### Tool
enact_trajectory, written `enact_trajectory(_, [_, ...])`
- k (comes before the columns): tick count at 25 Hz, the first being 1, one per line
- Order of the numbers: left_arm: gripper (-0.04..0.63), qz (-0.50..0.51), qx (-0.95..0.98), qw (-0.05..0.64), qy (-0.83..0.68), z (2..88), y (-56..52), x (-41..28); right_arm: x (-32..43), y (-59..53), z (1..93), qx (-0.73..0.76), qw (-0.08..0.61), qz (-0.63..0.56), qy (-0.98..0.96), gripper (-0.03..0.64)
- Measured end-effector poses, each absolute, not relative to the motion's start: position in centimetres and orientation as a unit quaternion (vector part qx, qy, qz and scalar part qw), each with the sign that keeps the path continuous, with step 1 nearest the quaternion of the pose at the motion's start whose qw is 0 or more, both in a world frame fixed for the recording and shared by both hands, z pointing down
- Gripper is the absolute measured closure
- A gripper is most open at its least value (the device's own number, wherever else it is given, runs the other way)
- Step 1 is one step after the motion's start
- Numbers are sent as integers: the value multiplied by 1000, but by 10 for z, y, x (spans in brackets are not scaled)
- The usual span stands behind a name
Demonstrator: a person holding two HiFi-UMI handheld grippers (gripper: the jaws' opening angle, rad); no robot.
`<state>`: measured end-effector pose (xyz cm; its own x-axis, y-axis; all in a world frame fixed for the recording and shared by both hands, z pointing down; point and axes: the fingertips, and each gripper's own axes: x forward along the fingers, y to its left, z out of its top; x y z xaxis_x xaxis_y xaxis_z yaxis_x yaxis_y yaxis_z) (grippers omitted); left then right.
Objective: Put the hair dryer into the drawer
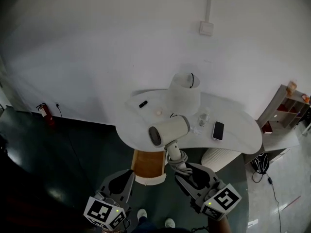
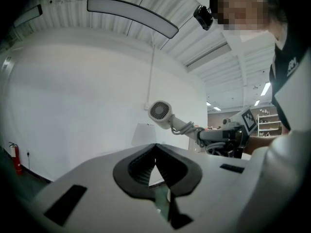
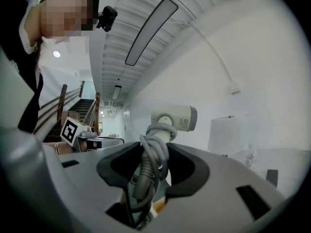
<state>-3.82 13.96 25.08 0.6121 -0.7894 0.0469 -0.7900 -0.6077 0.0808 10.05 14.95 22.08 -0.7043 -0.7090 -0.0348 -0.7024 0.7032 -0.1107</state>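
Hair dryer, cream-white plastic, is clenched by its handle in the right gripper. The pulled-out wooden drawer is seen at its nine o'clock, nearer the closed, empty left gripper.

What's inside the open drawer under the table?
The drawer shows only a bare wooden bottom, with nothing on it. Its back part sits under the table, so that bit is hidden.

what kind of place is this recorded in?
Probably a staged corner in an office or lab: curved white table with a lamp against a bare wall, fire extinguisher on the floor, cubby shelves at right.
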Motion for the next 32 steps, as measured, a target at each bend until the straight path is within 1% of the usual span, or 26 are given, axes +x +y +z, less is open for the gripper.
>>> enact_trajectory(5, [580,4,908,42,-418,248,120,-58,80,139,230,-405,2,-40,914,434])
enact_trajectory(18, [580,13,931,40,-364,250,104,-101,35,132,240,-465,6,-50,884,434])
enact_trajectory(29, [580,13,930,64,-363,267,98,-122,20,125,242,-478,-8,-51,877,434])
enact_trajectory(32, [580,12,927,67,-368,271,94,-122,17,118,239,-469,6,-47,882,434])
